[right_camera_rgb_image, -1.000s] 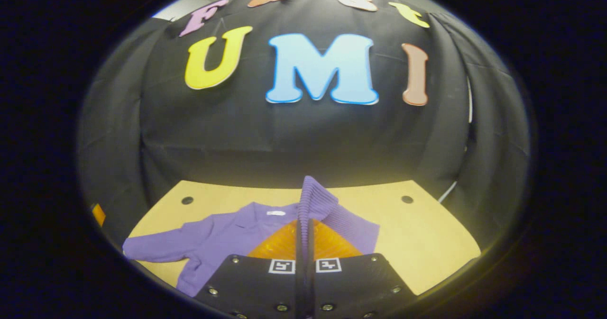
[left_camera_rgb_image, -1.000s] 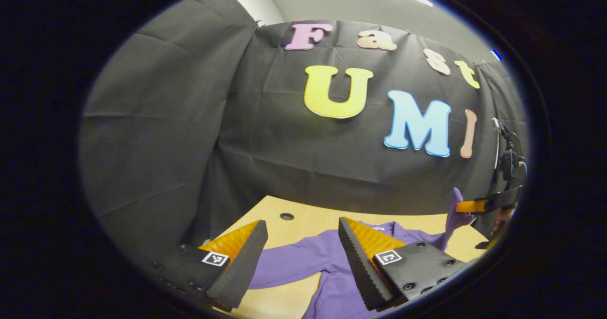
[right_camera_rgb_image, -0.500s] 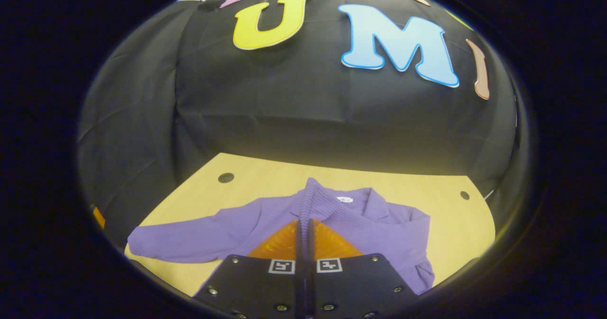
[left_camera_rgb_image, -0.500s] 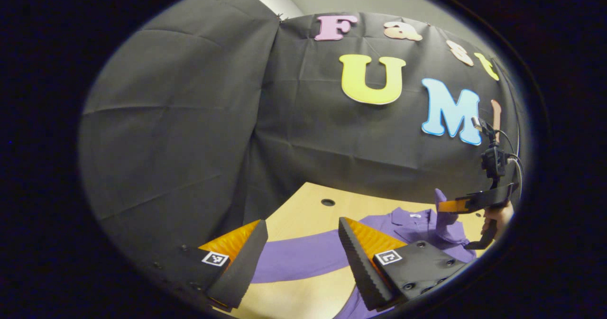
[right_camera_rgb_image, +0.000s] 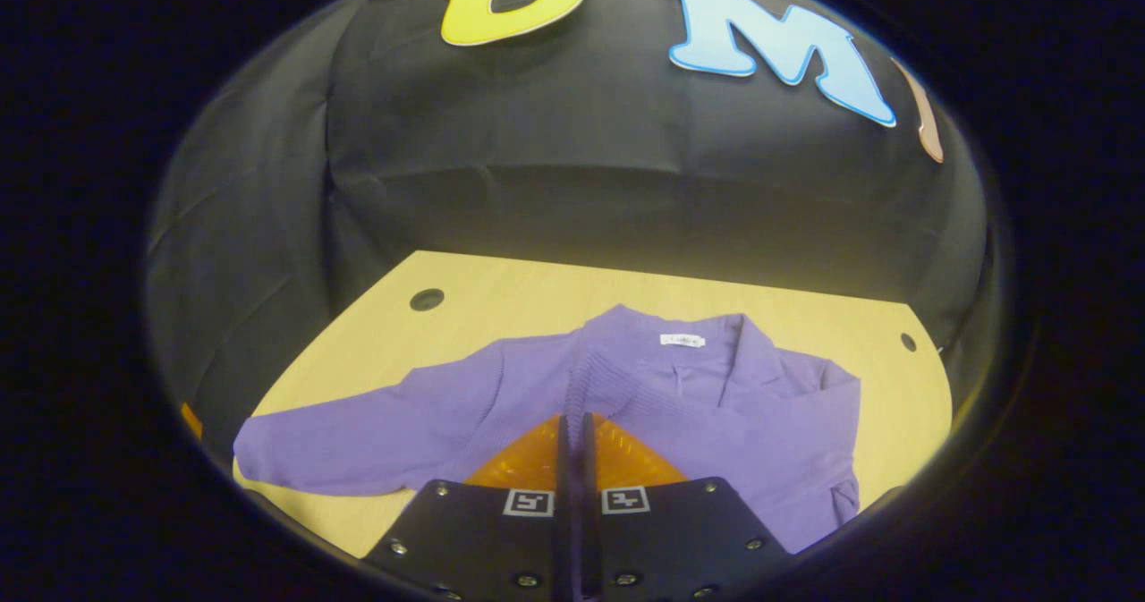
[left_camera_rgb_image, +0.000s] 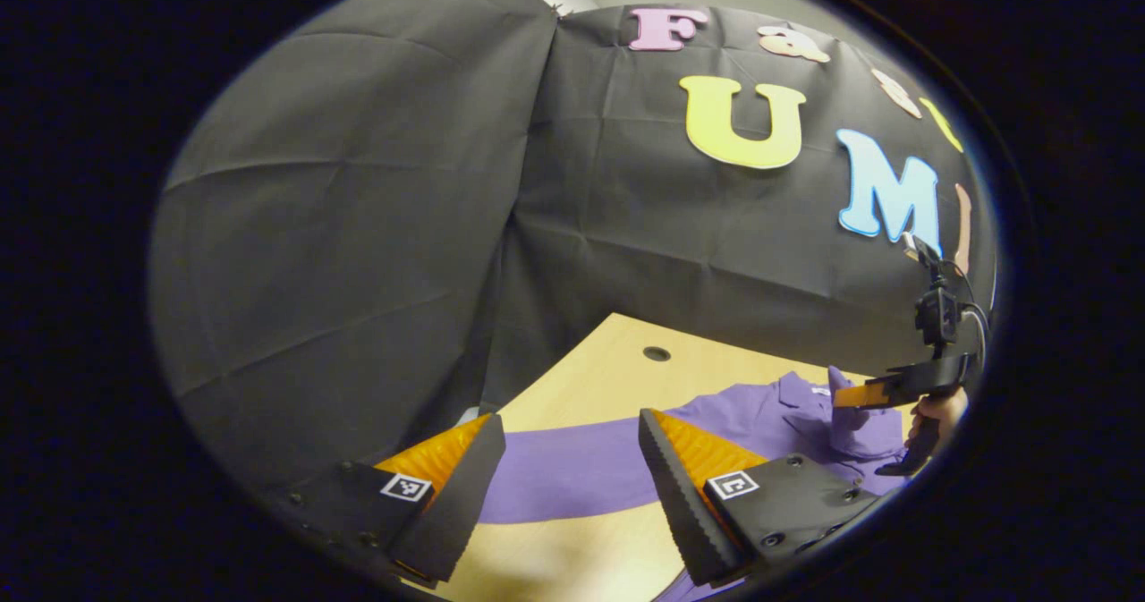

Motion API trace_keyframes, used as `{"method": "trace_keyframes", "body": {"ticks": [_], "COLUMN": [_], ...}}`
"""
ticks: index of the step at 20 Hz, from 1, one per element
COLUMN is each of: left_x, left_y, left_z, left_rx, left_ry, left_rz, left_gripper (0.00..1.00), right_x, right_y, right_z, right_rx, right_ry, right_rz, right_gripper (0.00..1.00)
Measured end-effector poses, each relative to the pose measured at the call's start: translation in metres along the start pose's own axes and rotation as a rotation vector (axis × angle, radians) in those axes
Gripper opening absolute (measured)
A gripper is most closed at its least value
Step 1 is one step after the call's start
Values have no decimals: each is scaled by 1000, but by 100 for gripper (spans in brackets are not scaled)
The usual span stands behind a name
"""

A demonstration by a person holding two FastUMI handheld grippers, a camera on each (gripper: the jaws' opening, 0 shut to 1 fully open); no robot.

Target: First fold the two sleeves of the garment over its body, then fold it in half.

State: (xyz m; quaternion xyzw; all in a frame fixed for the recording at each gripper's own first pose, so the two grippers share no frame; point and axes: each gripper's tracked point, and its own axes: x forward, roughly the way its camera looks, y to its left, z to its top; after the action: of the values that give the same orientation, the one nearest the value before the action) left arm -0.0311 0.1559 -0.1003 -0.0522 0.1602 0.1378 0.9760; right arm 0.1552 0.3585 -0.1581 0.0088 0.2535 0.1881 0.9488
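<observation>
Clearly sleeve cuff [right_camera_rgb_image: 580, 383] pinched in right gripper [right_camera_rgb_image: 577, 432] jaws, over garment [right_camera_rgb_image: 716, 423]

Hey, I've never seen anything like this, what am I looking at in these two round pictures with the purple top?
No robot here: a person holds a two-finger gripper in each hand, and a fisheye camera rides on each, looking forward along its fingers.

In the left gripper view, the left gripper is open and holds nothing, hovering above the stretched-out sleeve. Farther off you see the other gripper and the hand holding it.

In the right gripper view, the right gripper is shut on the ribbed cuff of the other sleeve, carrying it over the body of the purple garment.

The garment lies on a light wooden table with black cloth walls behind.
</observation>
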Motion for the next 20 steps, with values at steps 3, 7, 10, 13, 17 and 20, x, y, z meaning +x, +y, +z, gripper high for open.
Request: {"method": "trace_keyframes", "body": {"ticks": [3,7,10,13,17,20], "left_x": [4,7,7,13,14,18], "left_y": [11,12,12,26,65,94], "left_z": [-4,-8,-8,-17,-36,-60], "left_rx": [39,38,25,2,-13,-47], "left_ry": [1,8,5,28,102,172], "left_rz": [30,45,53,133,281,367], "left_gripper": [94,94,94,94,94,94], "right_x": [-3,-23,-44,-69,-103,-126], "right_y": [20,28,27,32,48,63], "right_z": [0,15,29,36,40,34], "right_rx": [12,-8,-59,-81,-99,-108], "right_ry": [-9,-61,-128,-158,-193,-190], "right_rz": [78,106,84,91,126,160], "right_gripper": [13,78,98,98,98,98]}}
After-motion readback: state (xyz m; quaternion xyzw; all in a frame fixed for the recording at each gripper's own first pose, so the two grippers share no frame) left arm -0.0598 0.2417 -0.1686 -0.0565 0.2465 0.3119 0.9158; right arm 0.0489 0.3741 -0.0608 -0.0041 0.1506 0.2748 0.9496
